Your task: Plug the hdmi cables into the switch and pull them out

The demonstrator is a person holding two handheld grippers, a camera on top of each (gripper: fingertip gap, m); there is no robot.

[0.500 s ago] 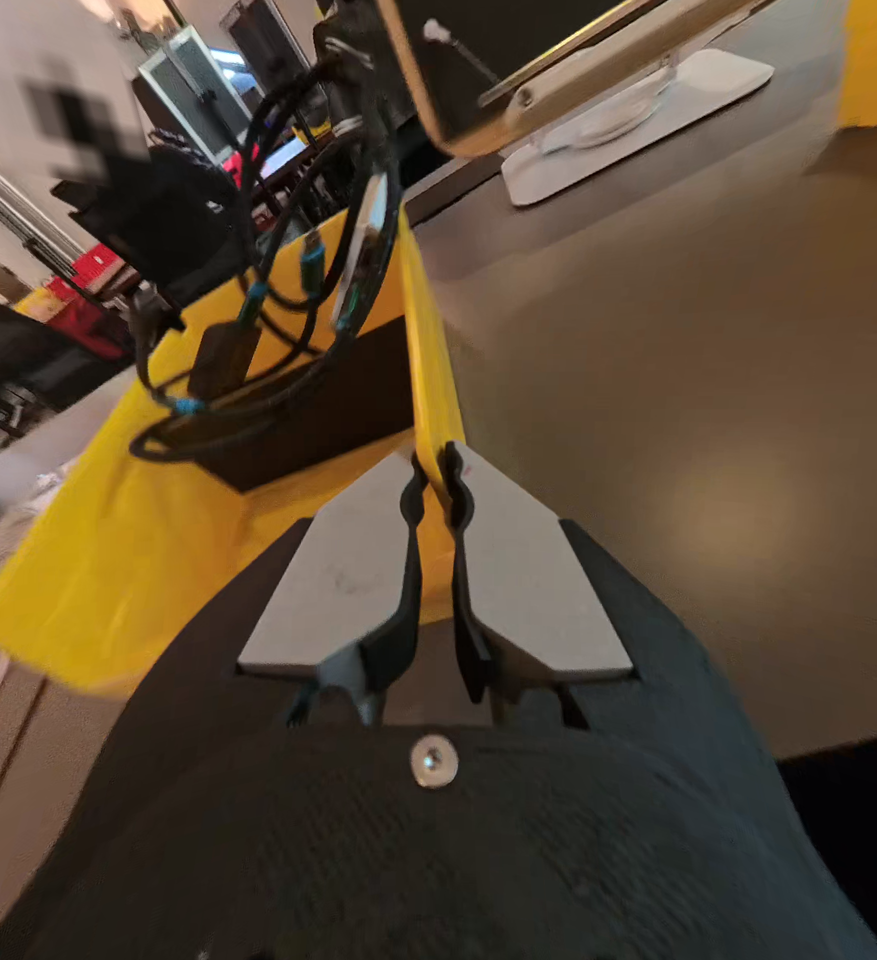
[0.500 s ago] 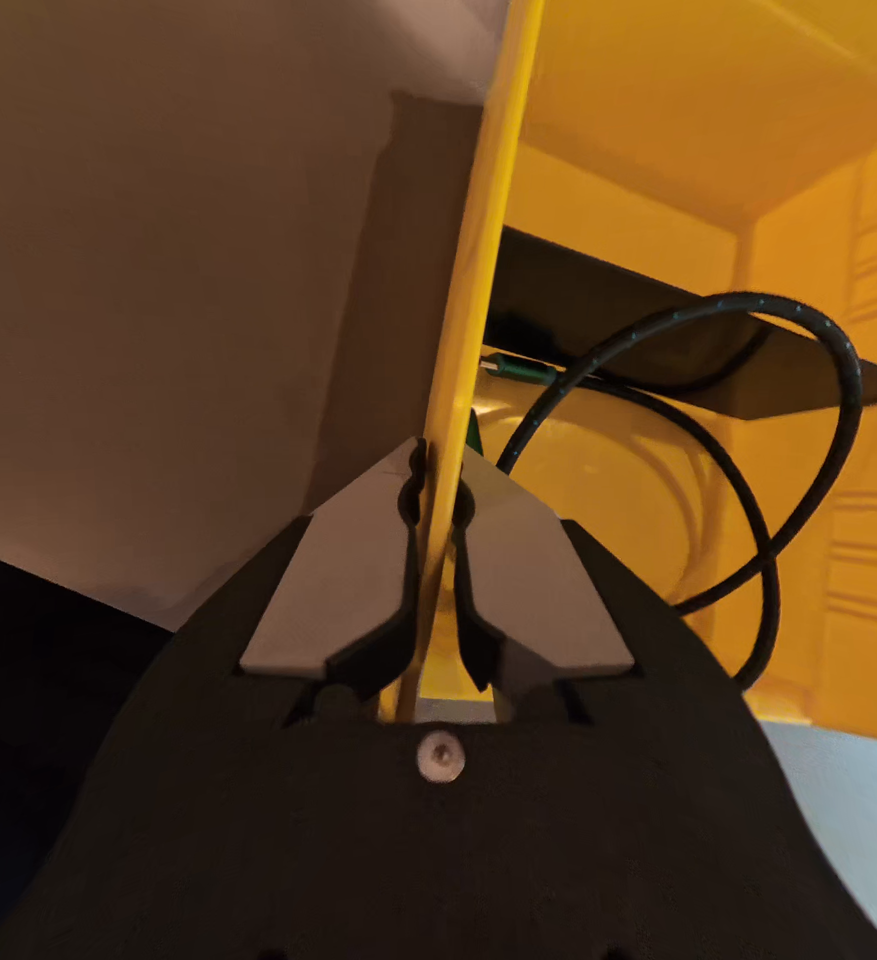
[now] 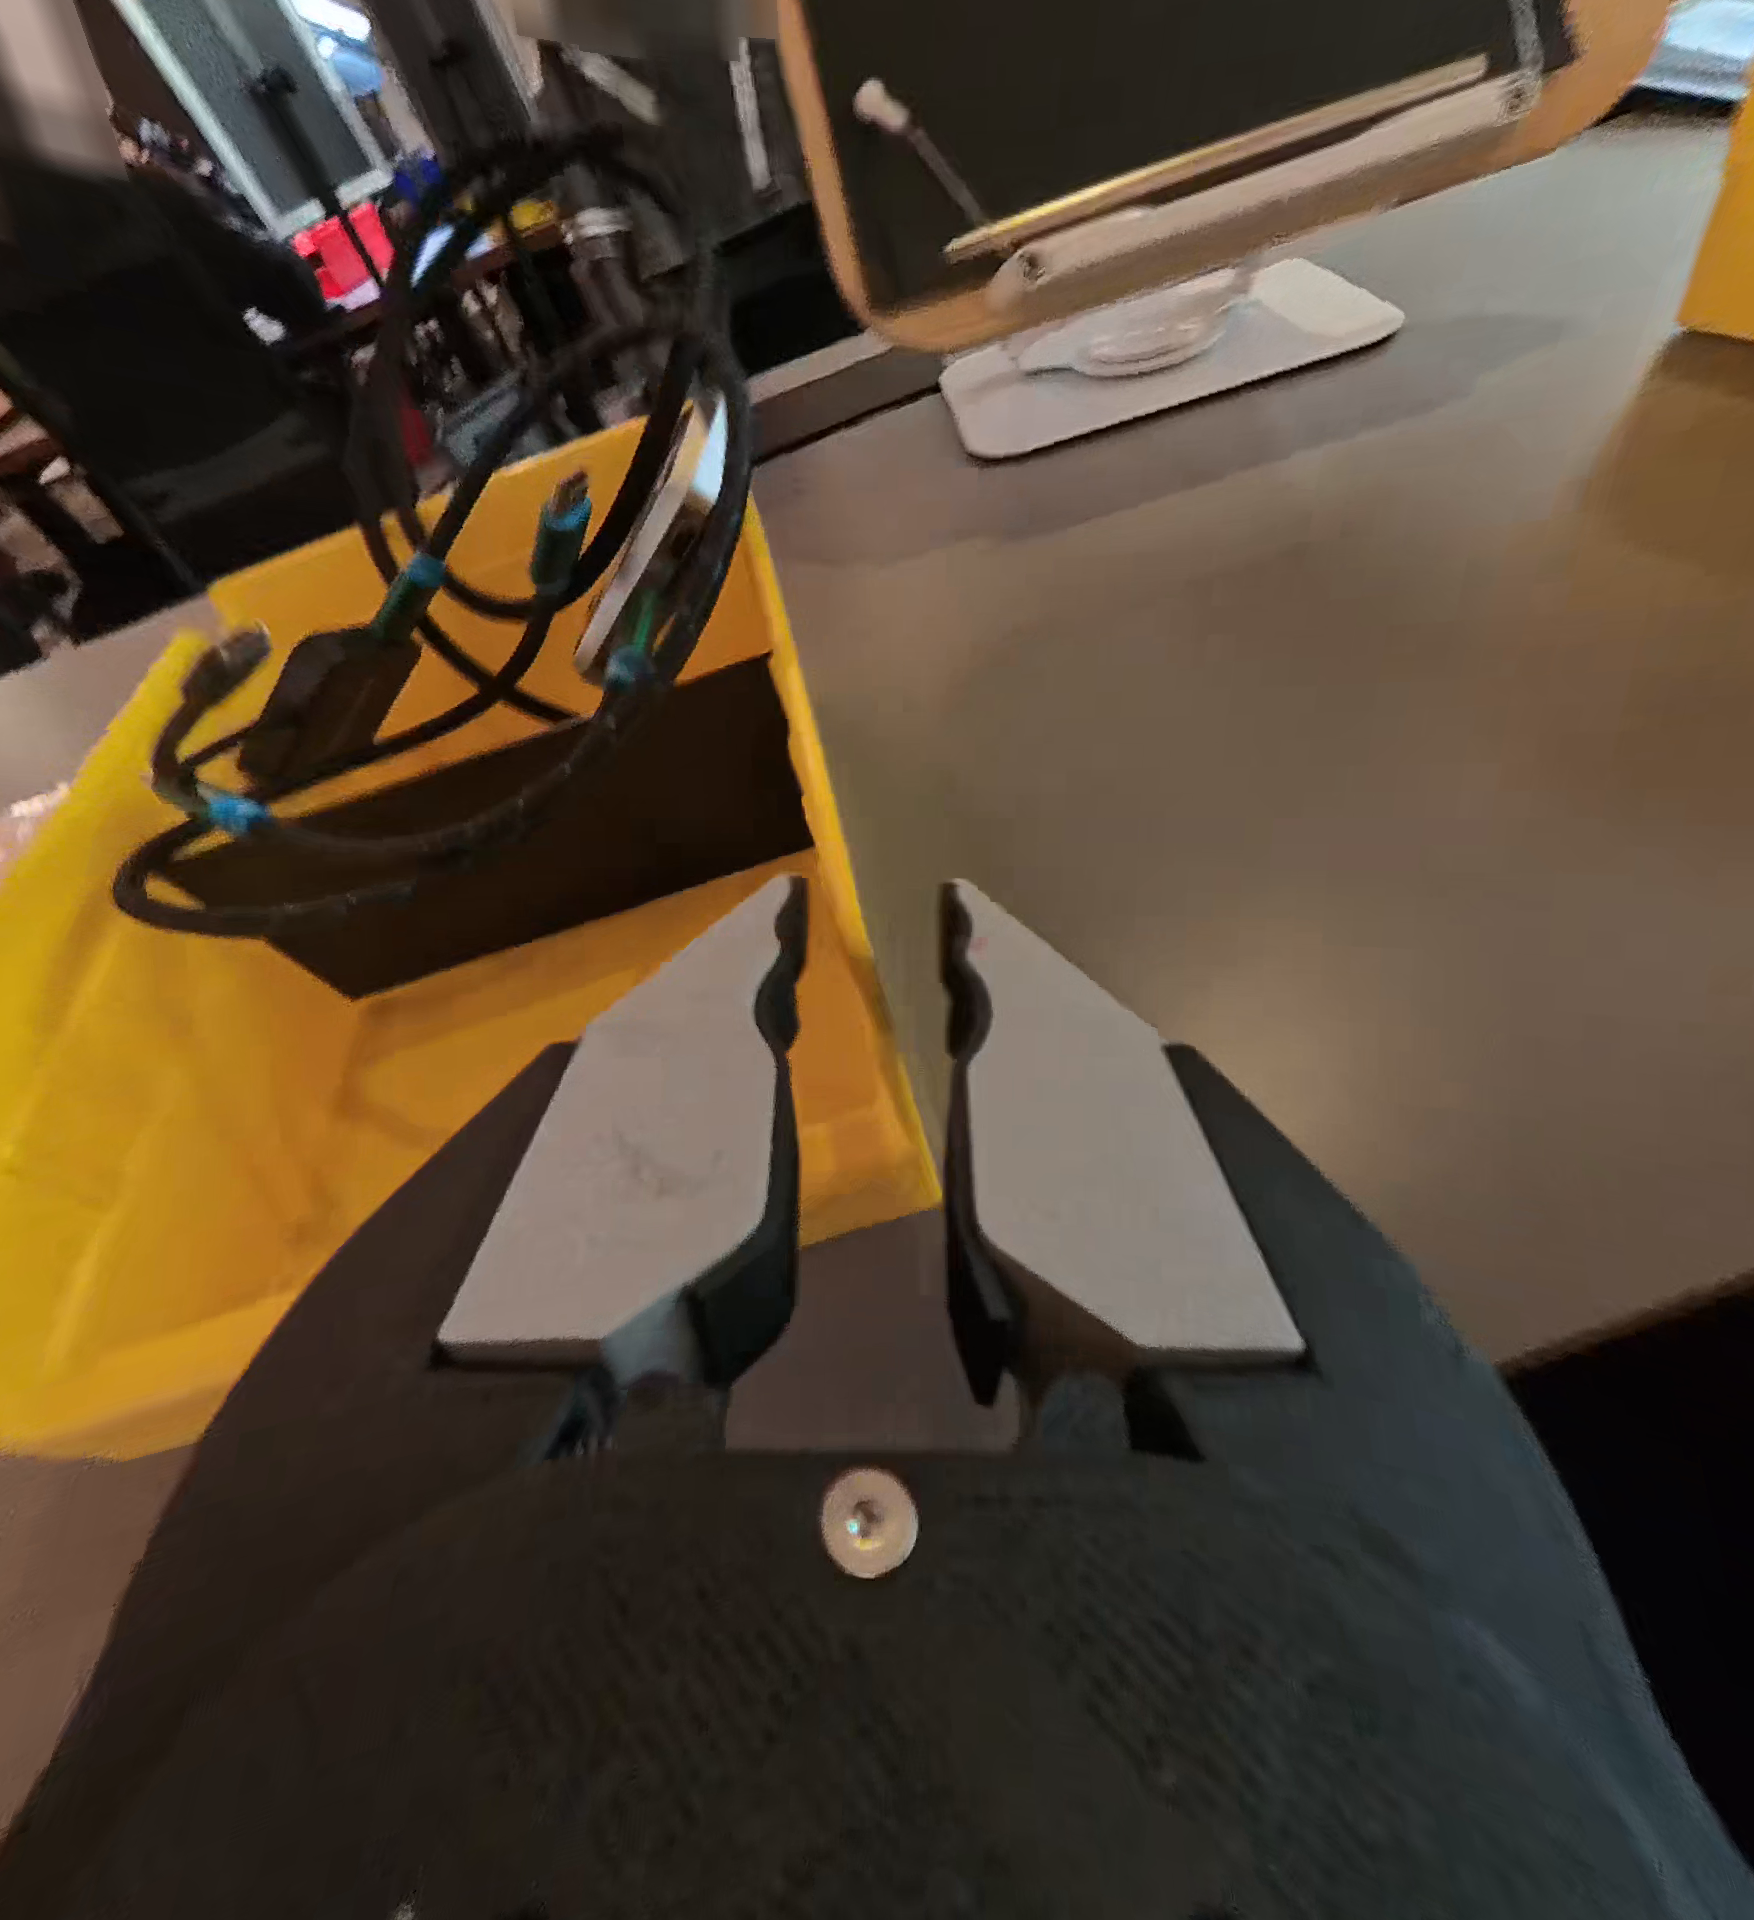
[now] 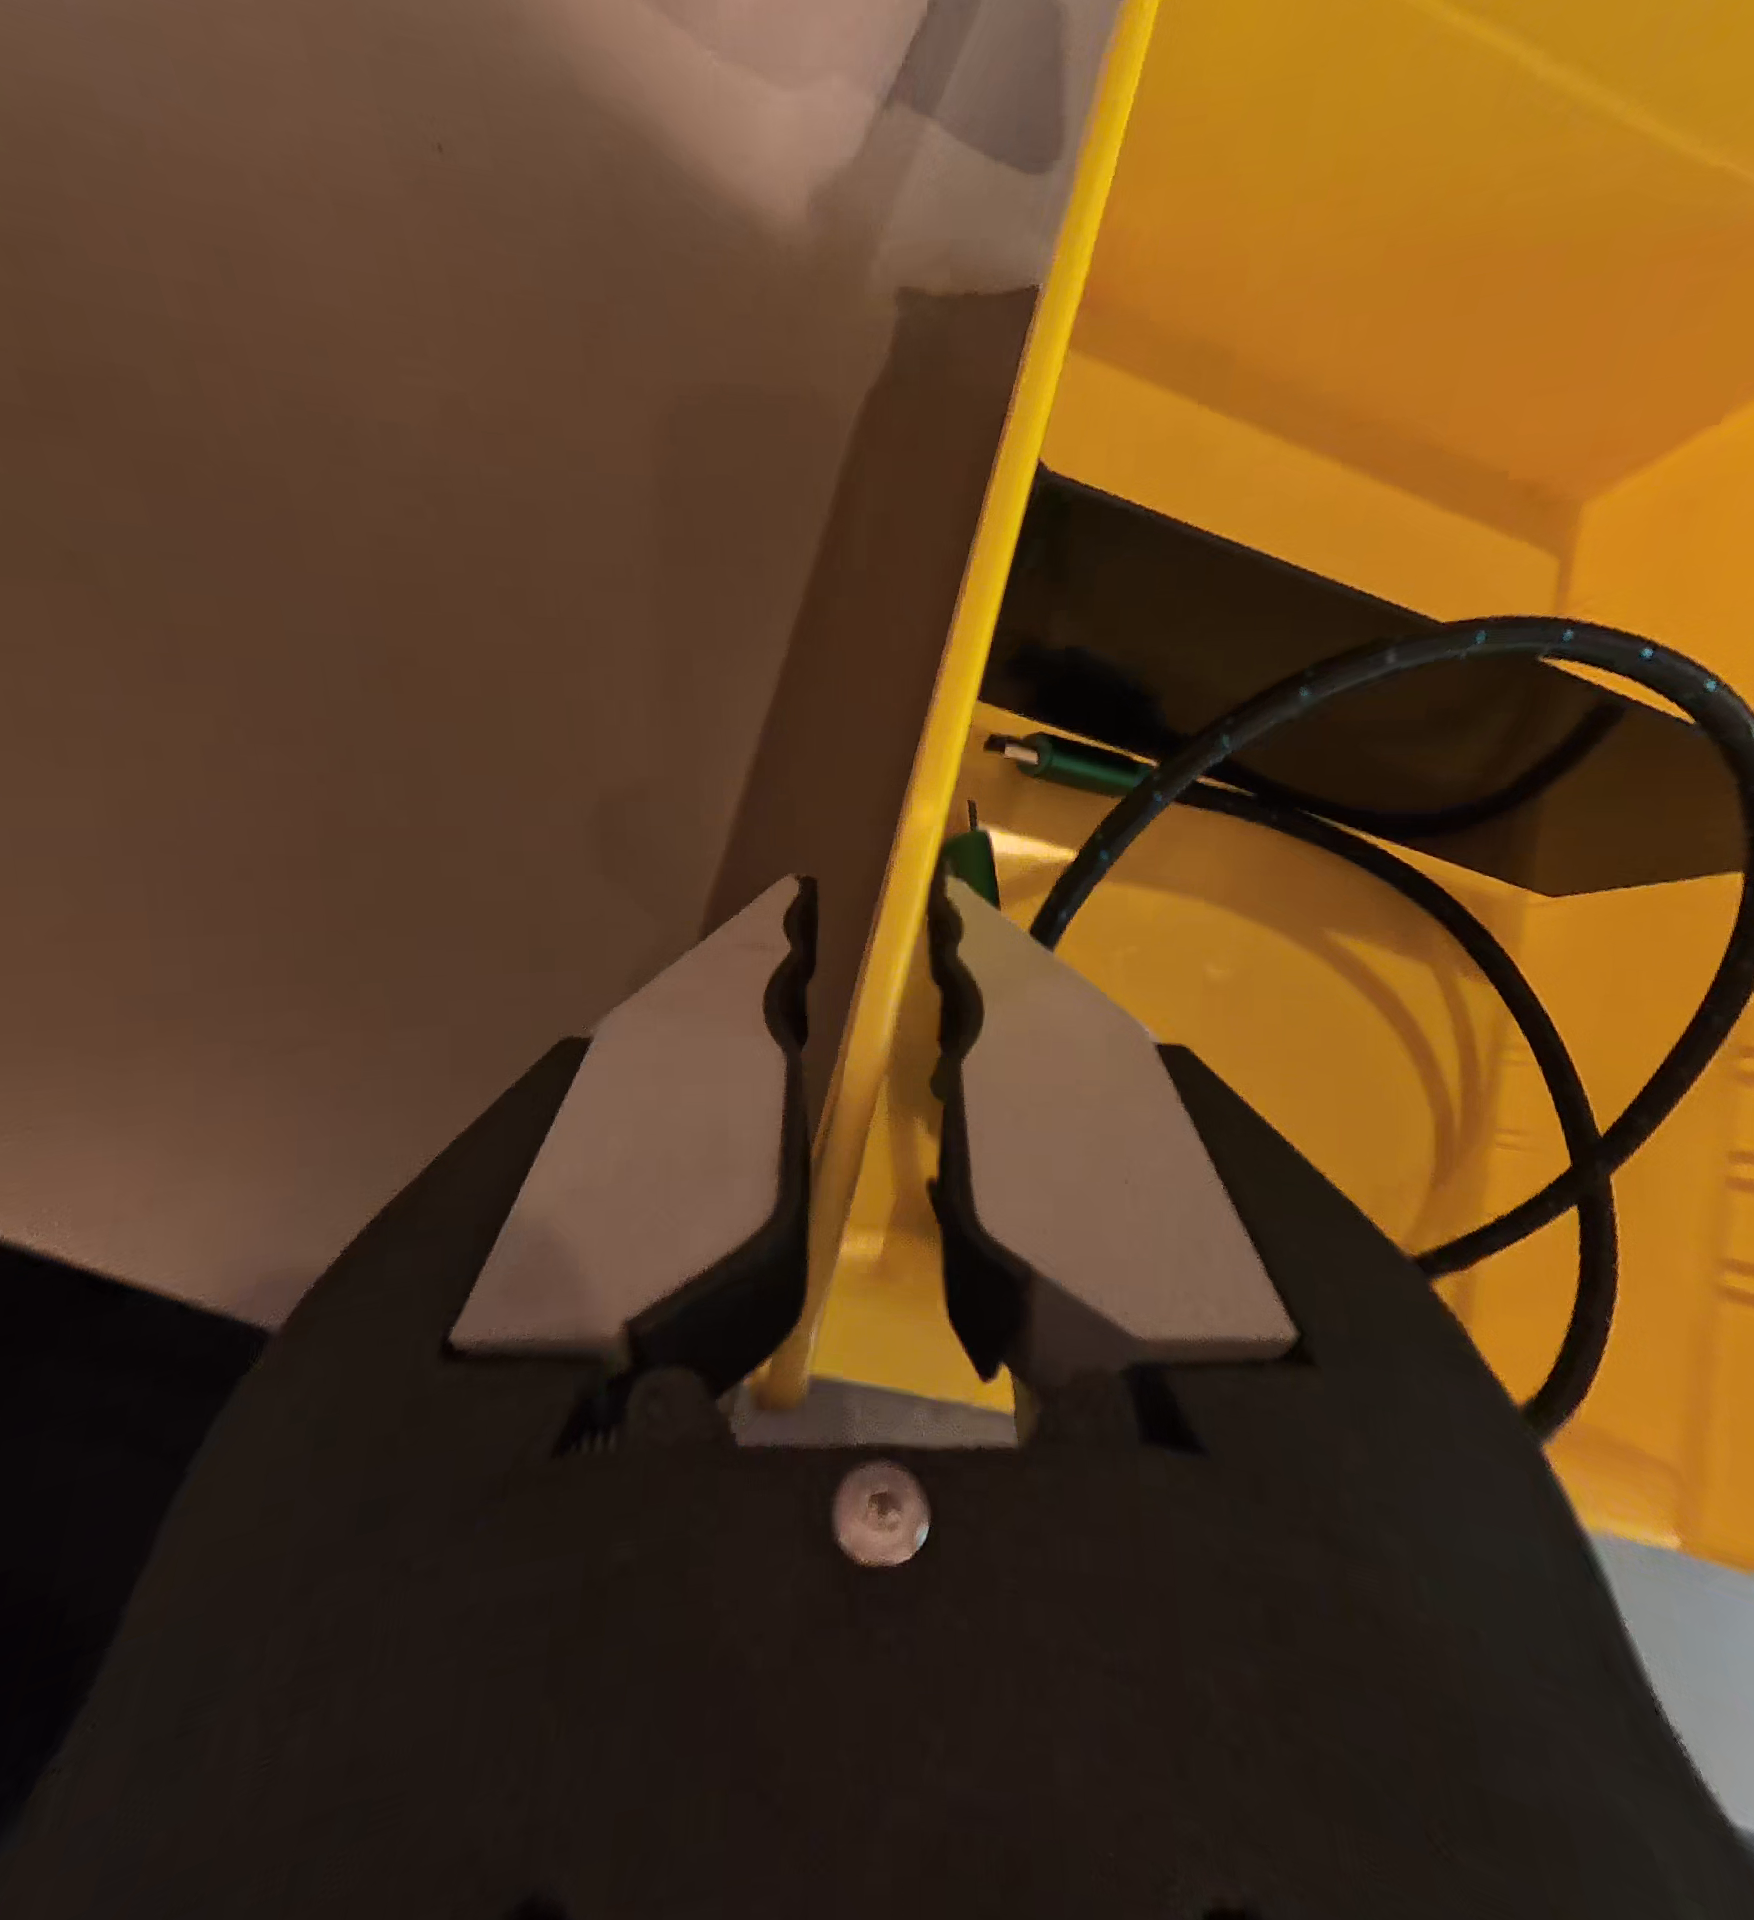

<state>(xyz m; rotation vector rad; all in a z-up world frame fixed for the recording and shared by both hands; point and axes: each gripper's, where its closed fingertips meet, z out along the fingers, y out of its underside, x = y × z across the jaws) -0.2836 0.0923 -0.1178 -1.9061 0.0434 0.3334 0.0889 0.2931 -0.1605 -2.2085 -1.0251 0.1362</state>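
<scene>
Left gripper [image 3: 871, 904] and right gripper [image 4: 871, 904] both stand slightly open, each straddling a yellow bin wall [image 3: 819, 790] without clamping it. Cables [image 3: 405, 831] lie inside the bin, ahead-left; bare counter [image 3: 1372, 831] spreads right.

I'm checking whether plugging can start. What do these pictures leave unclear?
- Left wrist view: the switch's ports; the device among the cables is motion-blurred.
- Left wrist view: the background is blurred.
- Right wrist view: most of the yellow bin, cut off by the edges and hidden by the right tongs.

Brown tabletop [image 3: 1372, 831], cluttered dim room behind
</scene>
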